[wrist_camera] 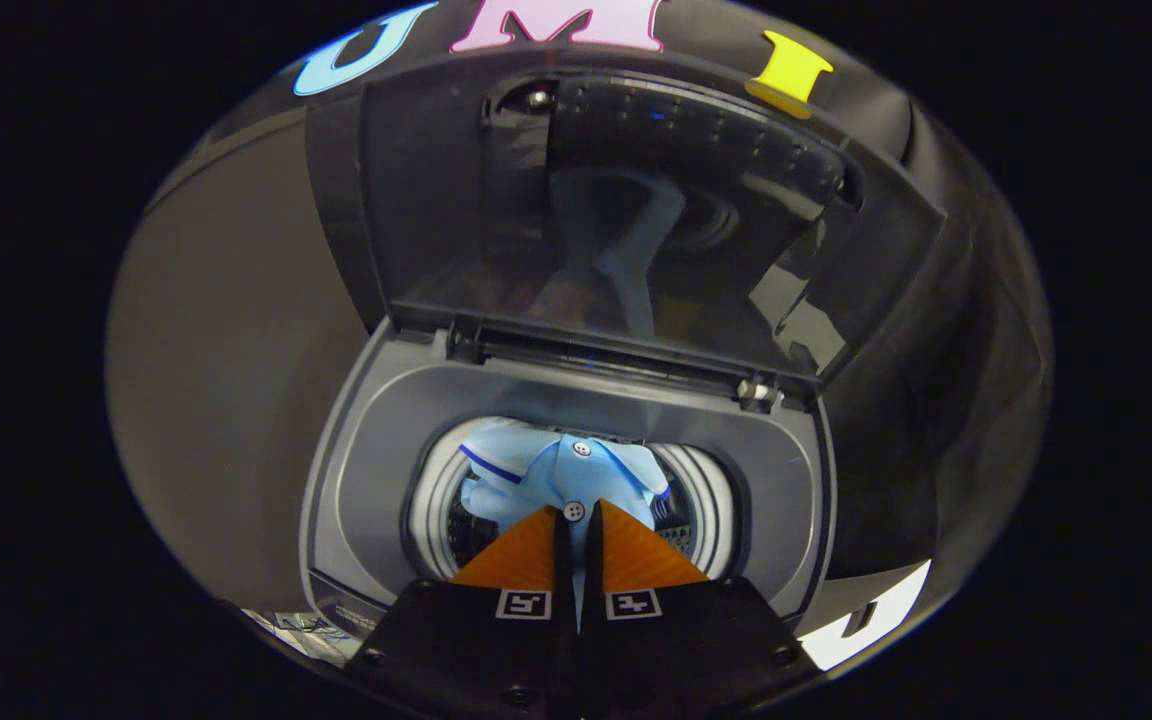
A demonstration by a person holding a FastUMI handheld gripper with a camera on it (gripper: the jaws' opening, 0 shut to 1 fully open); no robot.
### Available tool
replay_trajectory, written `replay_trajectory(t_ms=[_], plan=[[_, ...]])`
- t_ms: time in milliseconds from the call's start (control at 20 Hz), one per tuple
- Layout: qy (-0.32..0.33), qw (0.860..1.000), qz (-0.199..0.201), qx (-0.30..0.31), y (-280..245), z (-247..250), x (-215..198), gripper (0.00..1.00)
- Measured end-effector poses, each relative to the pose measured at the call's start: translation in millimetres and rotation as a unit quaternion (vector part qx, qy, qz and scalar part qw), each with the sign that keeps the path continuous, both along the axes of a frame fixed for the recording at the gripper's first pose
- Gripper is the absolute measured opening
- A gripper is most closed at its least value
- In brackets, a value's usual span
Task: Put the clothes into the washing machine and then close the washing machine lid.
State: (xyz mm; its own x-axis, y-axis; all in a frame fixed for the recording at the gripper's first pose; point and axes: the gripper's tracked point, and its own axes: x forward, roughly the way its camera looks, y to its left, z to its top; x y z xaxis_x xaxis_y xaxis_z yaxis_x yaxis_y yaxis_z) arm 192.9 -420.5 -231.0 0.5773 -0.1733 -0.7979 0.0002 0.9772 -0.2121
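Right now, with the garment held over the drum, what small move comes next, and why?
Probably open the fingers. The gripper is shut on the light blue shirt, which already hangs inside the drum opening, and the washing machine lid stands open, so it should drop in.

The washing machine (356,470) stands with its lid (636,230) raised upright behind the round drum opening (696,500), leaving the approach from above free. A light blue garment (556,470) bunches across the opening's middle, pinched between the gripper's (574,512) closed fingers; narrow gaps remain beside it near the drum's rim.
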Motion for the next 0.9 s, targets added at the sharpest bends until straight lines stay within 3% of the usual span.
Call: replay_trajectory(t_ms=[500,900], plan=[[0.083,0.996,-0.036,0.018,-11.7,-75.5,-20.4,0.05],[0.13,0.989,-0.059,0.027,-16.4,-101.0,-31.2,0.05]])
